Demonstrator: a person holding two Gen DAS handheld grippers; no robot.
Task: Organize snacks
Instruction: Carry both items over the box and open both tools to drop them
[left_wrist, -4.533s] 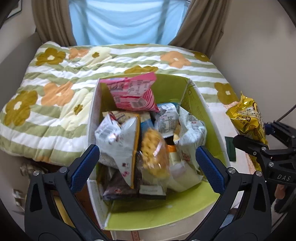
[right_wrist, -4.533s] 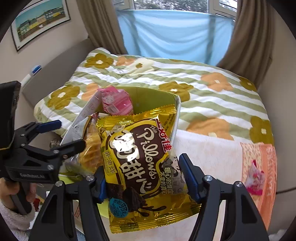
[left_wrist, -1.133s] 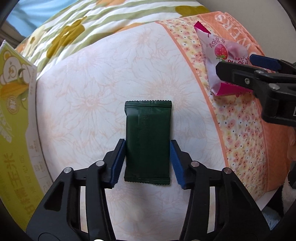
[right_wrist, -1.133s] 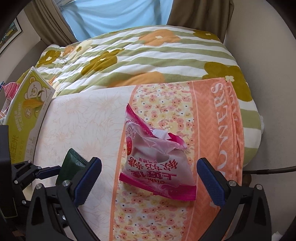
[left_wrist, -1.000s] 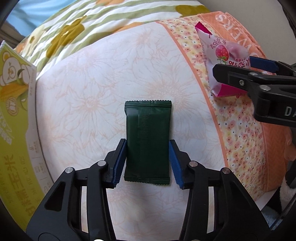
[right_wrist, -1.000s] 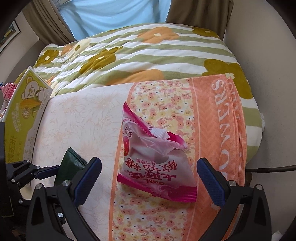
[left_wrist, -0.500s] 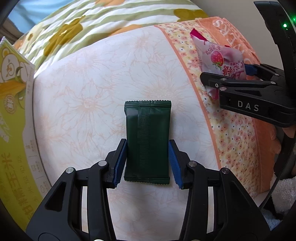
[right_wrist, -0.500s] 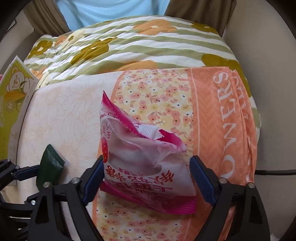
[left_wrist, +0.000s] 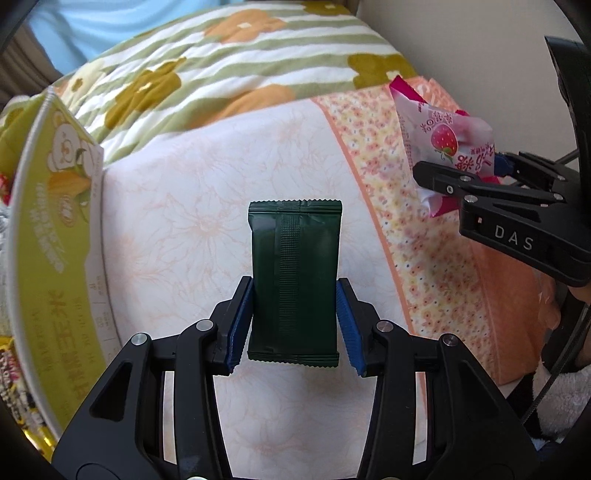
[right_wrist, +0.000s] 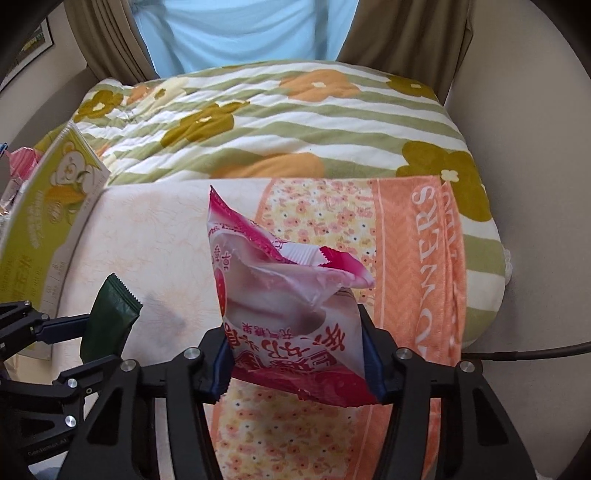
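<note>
The dark green packet (left_wrist: 294, 284) is a flat, glossy foil rectangle with crimped, saw-toothed ends and a ribbed seam running down its middle. It stands upright between the blue ribbed pads (left_wrist: 240, 325) of the left gripper (left_wrist: 293, 325), which is clamped on its lower half, above the pale towel. From the right wrist view the same packet (right_wrist: 110, 317) shows edge-on at the lower left, with a soft shadow on the cloth beside it.

The pink strawberry snack bag (right_wrist: 291, 317) is a puffy, crinkled plastic pouch, translucent in the middle with magenta borders and a torn, jagged top flap. The right gripper (right_wrist: 295, 354) has just been closing its jaws and its blue pads now press on the bag's lower sides. In the left wrist view this bag (left_wrist: 443, 136) sits at the upper right with a printed strawberry on it, pinched in the black right gripper (left_wrist: 476, 177).

Under both lies a soft terry towel (left_wrist: 192, 221), cream with faint flower outlines, then a small-flowered band and an orange woven stripe with white letters. A yellow-green cardboard box (left_wrist: 55, 236) with a cartoon bear stands just beside it on the left. Behind is a quilted blanket (right_wrist: 295, 122) in green and white stripes with orange and olive flowers.
</note>
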